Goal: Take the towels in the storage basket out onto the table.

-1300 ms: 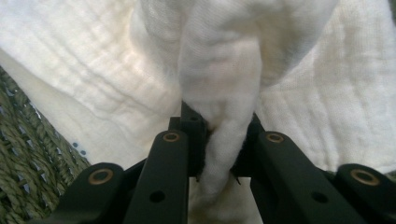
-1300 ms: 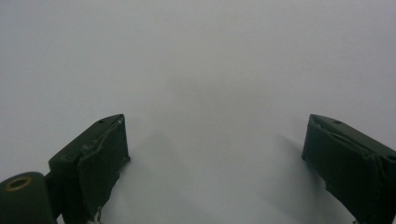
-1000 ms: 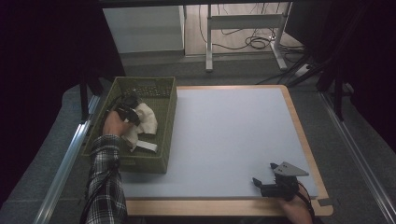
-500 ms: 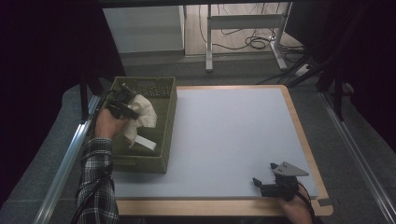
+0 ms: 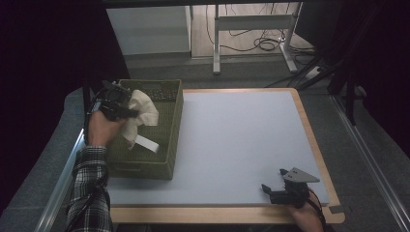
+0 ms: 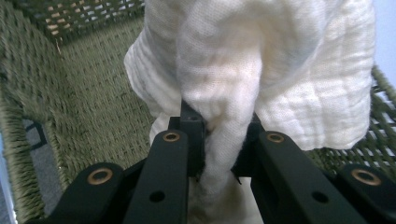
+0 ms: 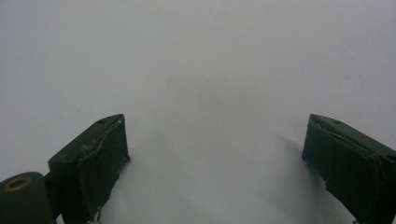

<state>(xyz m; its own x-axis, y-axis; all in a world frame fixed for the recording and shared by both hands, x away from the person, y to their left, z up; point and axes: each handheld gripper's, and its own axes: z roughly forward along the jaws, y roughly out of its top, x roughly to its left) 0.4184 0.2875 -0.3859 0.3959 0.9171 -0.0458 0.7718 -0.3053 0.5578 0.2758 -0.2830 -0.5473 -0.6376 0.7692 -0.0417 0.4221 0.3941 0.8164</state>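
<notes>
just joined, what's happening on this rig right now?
A person is working two handheld grippers at a table with a pale blue mat. The left gripper is shut on a cream-white gauzy cloth, holding it bunched above the green woven basket at the mat's left edge; part of the cloth hangs into the basket. The right gripper rests near the mat's front right corner, jaws open, holding nothing.

floor: grey carpet [image 5: 251,72] | desk legs [image 5: 217,38] | cables [image 5: 263,44]
</notes>
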